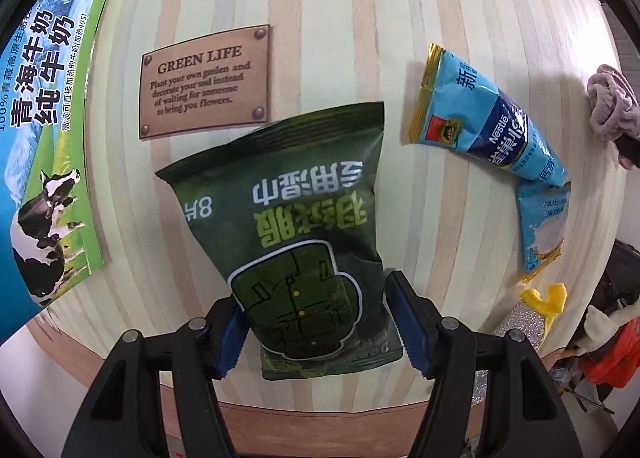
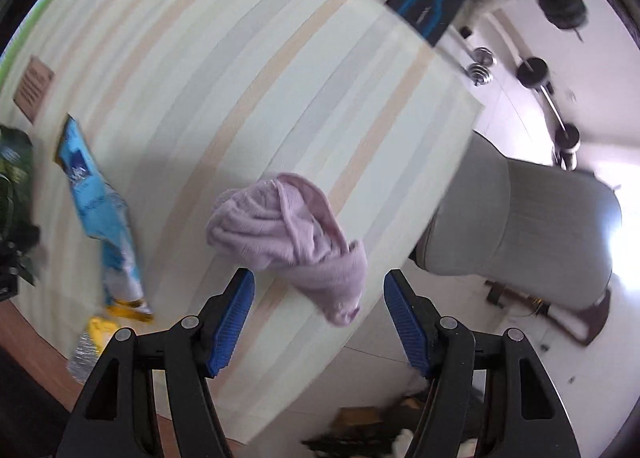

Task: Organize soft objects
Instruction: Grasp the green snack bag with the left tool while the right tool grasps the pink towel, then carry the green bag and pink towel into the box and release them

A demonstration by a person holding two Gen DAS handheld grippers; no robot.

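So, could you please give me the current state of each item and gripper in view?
green packet: flat on the mat, between the left gripper's open jaws
left gripper: open
blue packet: lying bent
pink cloth: crumpled, loose, at the mat's edge
right gripper: open, empty
milk carton: closed

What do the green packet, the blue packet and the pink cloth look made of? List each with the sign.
Green packet: plastic film, fairly matte, by its crimped end seam and soft creases.
Blue packet: glossy plastic or foil film, by its bright glare and gold edge.
Pink cloth: ribbed knit fabric, seemingly soft, by its limp folds.
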